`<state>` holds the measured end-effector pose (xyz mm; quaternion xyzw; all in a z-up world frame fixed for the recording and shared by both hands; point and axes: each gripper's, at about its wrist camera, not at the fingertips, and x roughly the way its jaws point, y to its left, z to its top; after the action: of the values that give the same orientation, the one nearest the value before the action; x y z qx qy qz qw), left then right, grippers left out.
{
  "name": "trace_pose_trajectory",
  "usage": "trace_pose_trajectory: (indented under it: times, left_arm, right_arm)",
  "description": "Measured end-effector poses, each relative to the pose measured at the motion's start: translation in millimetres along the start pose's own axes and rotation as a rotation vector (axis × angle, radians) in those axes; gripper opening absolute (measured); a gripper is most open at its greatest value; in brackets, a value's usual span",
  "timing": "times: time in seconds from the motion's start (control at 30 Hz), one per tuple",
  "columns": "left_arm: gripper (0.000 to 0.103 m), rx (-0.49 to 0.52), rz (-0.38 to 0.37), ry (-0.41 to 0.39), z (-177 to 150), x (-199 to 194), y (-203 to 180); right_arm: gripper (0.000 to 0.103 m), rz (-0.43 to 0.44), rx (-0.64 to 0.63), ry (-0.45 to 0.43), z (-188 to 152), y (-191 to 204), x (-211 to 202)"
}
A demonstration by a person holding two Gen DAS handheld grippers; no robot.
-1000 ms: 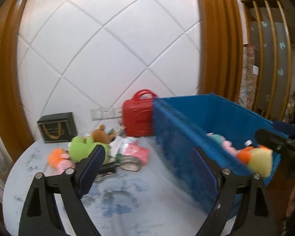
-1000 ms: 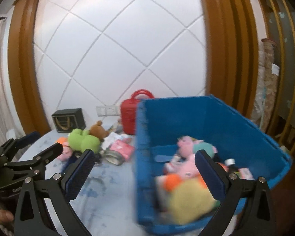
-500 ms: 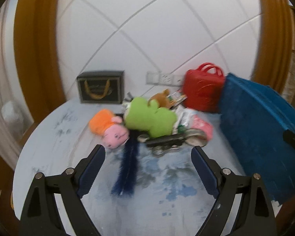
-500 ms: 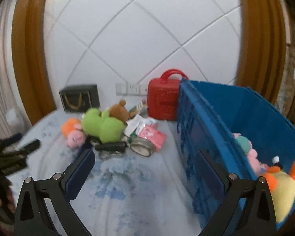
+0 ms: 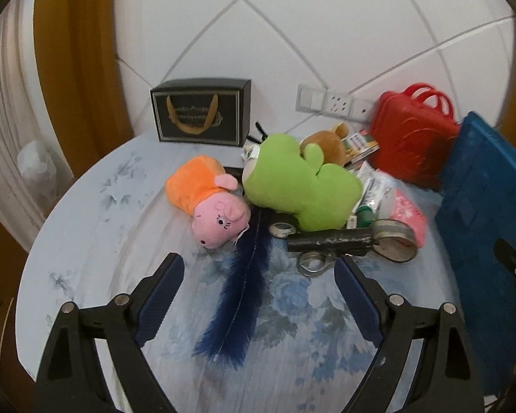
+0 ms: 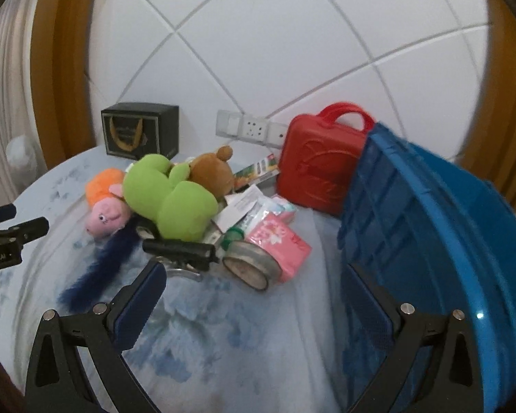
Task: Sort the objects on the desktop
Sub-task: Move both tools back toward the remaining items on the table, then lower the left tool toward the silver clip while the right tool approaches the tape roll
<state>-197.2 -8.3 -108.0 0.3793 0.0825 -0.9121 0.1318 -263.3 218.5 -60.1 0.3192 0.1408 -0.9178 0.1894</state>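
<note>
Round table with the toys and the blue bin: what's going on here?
A person holds tongs in each hand, sorting clutter into the blue bin at the right of the table. Both the left tongs and the right tongs are open and empty, hovering over the pile. Still on the table are a pig plush, a green plush, a brown bear, a dark blue feather, a tape roll and a pink packet. Nothing is gripped yet.

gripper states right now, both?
Left tool: open, holding nothing.
Right tool: open, holding nothing.
</note>
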Motion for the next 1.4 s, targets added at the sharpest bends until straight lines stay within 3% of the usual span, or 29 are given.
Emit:
trace_pose_trajectory:
  times: [0.17, 0.3, 0.43, 0.57, 0.73, 0.83, 0.87, 0.97, 1.03, 1.1, 1.23, 1.3, 1.4]
  left_arm:
    - [0.090, 0.009, 0.032, 0.061, 7, 47, 1]
    - [0.090, 0.010, 0.006, 0.118, 11, 98, 7]
    - [0.073, 0.046, -0.020, 0.219, 13, 160, 4]
    - [0.065, 0.073, -0.041, 0.309, 7, 207, 1]
    - [0.064, 0.088, -0.003, 0.391, -5, 254, 5]
    - [0.064, 0.077, -0.015, 0.396, -15, 254, 11]
    - [0.064, 0.089, -0.024, 0.390, -20, 249, 12]
    - [0.052, 0.102, -0.034, 0.380, -31, 236, 15]
    - [0.042, 0.108, -0.041, 0.379, -37, 227, 16]
    - [0.039, 0.109, -0.046, 0.399, -39, 223, 14]
    - [0.039, 0.132, -0.031, 0.370, -29, 210, 1]
    - [0.039, 0.135, -0.030, 0.342, -21, 207, -4]
    - [0.043, 0.120, -0.031, 0.344, -7, 217, -10]
  right_arm:
    - [0.103, 0.057, 0.036, 0.068, 2, -14, 57]
    - [0.103, 0.073, 0.088, 0.131, 1, -23, 103]
    - [0.102, 0.048, 0.133, 0.208, 3, -37, 154]
    - [0.063, 0.000, 0.148, 0.257, 15, -51, 202]
    - [0.063, 0.020, 0.148, 0.361, 0, -51, 251]
    - [0.063, 0.109, 0.170, 0.374, -10, -42, 242]
    - [0.067, 0.119, 0.161, 0.387, -16, -37, 236]
    - [0.072, 0.096, 0.078, 0.427, -44, -18, 218]
    - [0.073, 0.164, 0.091, 0.477, -63, -14, 213]
    - [0.072, 0.187, 0.092, 0.497, -75, -10, 209]
    - [0.075, 0.179, 0.110, 0.414, -70, -22, 183]
    - [0.083, 0.147, 0.135, 0.358, -59, -35, 173]
    - [0.083, 0.115, 0.176, 0.283, -36, -54, 167]
